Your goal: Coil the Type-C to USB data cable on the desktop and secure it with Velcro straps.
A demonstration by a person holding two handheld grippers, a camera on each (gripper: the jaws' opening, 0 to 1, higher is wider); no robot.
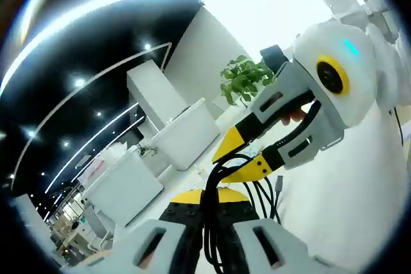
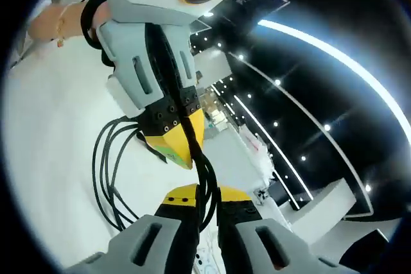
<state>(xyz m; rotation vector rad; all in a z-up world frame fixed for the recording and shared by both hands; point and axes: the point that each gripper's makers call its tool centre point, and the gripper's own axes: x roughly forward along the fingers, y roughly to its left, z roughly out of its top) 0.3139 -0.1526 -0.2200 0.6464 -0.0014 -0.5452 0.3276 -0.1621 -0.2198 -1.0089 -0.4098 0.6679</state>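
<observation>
The black data cable (image 1: 259, 192) hangs in several loops over the white desktop (image 1: 350, 213). Its strands run up between the jaws of my left gripper (image 1: 209, 213), which is shut on them. A silver plug (image 1: 280, 184) dangles at the loops' right side. My right gripper (image 1: 245, 153) comes in from the right, its yellow tips closed around the same bundle. In the right gripper view, my right gripper (image 2: 207, 197) pinches the bundle at the bottom. The left gripper (image 2: 178, 140) reaches down from the top, shut on the cable (image 2: 106, 171), whose loops hang out to the left.
White counter blocks (image 1: 186, 134) and a green plant (image 1: 244, 78) stand beyond the desktop (image 2: 38, 158). A person's hand (image 2: 54, 20) shows behind the left gripper. Dark ceiling with light strips covers the far side of both views.
</observation>
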